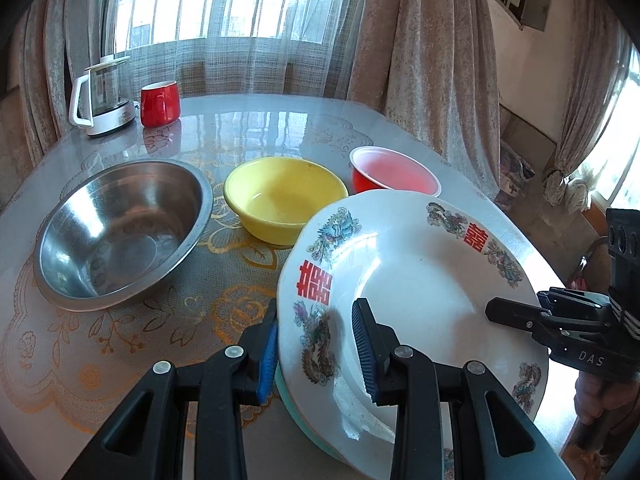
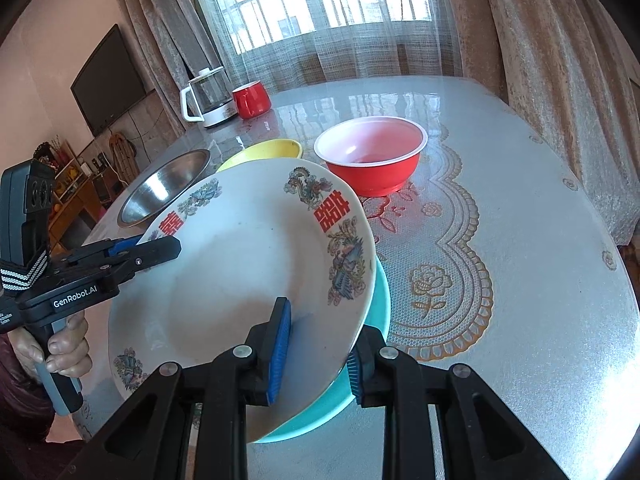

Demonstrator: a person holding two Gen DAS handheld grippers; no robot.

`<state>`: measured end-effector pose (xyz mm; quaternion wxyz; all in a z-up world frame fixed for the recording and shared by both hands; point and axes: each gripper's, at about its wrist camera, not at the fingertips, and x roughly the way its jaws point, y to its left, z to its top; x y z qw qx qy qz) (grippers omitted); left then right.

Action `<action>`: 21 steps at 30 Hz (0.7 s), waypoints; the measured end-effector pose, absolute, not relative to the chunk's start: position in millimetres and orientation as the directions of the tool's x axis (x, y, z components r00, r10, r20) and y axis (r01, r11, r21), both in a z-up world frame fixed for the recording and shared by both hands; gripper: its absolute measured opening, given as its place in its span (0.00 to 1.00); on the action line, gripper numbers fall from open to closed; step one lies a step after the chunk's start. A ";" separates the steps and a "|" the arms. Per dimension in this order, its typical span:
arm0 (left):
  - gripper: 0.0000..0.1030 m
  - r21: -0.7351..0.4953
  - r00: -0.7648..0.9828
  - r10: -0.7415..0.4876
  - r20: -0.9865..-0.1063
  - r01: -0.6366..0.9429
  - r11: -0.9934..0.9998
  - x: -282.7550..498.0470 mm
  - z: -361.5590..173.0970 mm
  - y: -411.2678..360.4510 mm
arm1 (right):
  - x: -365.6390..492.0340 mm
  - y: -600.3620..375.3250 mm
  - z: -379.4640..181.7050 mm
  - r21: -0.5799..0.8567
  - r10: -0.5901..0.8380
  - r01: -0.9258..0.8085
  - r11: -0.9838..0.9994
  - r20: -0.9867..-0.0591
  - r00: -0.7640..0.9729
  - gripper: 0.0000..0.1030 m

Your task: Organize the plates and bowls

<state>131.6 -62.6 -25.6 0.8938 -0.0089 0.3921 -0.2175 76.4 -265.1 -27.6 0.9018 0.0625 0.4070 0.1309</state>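
Ahead of the held plates (image 1: 420,280), three bowls stand in a row: steel (image 1: 120,232), yellow (image 1: 280,200) and red (image 2: 372,160), with only narrow gaps between them. A kettle (image 1: 100,96) and mug (image 1: 159,103) fill the far left corner. The table (image 2: 520,240) lies open right of the red bowl.

The left gripper (image 1: 316,354) and the right gripper (image 2: 318,354) both angle downward, jaws clamped on opposite rims of a white decorated porcelain plate (image 1: 420,280) — a bare hand (image 2: 66,354) wraps the left gripper's handle.
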 end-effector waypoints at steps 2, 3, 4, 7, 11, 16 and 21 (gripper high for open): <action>0.33 -0.188 0.594 -0.393 -0.702 0.378 0.907 133.3 -28.3 -63.4 | 79.1 -265.0 -29.4 0.215 0.283 -0.184 0.959 -0.721 0.632 0.25; 0.33 -0.189 0.591 -0.392 -0.705 0.376 0.907 134.0 -29.6 -64.0 | 80.4 -265.0 -30.7 0.213 0.280 -0.183 0.960 -0.724 0.630 0.25; 0.33 -0.190 0.588 -0.391 -0.708 0.374 0.908 134.4 -30.9 -64.4 | 81.7 -265.1 -32.4 0.210 0.277 -0.180 0.961 -0.727 0.628 0.25; 0.33 -0.190 0.582 -0.387 -0.715 0.371 0.909 135.3 -34.3 -65.6 | 83.3 -265.6 -37.1 0.209 0.270 -0.172 0.963 -0.734 0.623 0.25; 0.33 -0.197 0.580 -0.384 -0.719 0.360 0.912 137.4 -36.4 -65.7 | 85.5 -264.1 -39.8 0.199 0.262 -0.170 0.965 -0.738 0.622 0.26; 0.33 -0.190 0.585 -0.377 -0.718 0.357 0.915 136.9 -37.0 -65.2 | 87.5 -265.3 -43.0 0.210 0.267 -0.165 0.964 -0.740 0.618 0.26; 0.33 -0.175 0.592 -0.368 -0.717 0.357 0.917 136.4 -37.5 -66.4 | 87.6 -265.2 -43.0 0.206 0.262 -0.163 0.965 -0.737 0.623 0.26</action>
